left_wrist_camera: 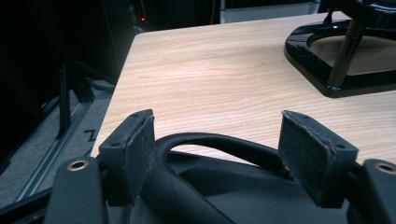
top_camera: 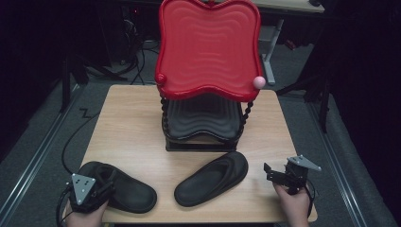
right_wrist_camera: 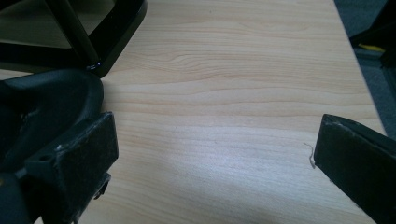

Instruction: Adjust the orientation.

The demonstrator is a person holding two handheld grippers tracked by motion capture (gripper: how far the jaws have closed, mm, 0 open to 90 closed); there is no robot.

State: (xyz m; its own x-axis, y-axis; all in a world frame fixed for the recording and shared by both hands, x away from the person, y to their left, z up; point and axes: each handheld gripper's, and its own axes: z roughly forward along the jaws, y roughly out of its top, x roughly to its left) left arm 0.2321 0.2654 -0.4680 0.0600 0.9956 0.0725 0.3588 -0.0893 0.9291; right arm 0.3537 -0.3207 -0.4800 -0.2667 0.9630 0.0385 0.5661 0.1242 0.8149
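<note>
From the high view I am seeing two black slippers lying on the wooden table [top_camera: 127, 123]: the left slipper [top_camera: 120, 187] at the near left corner, the right slipper [top_camera: 213, 178] near the middle front. One two-tier rack [top_camera: 208, 52] is standing behind them, red shelf on top, dark shelf below, with one pink ball [top_camera: 258, 82] at the red shelf's corner. The left gripper [top_camera: 105, 185] is sitting over the left slipper's opening; its own view is showing what the high view hides, the jaws spread wide with the slipper's rim [left_wrist_camera: 219, 142] running between them, unclamped. The right gripper [top_camera: 272, 171] is hovering beside the right slipper, jaws wide apart over bare wood. Grey carpet and dark surroundings are framing the table.
</note>
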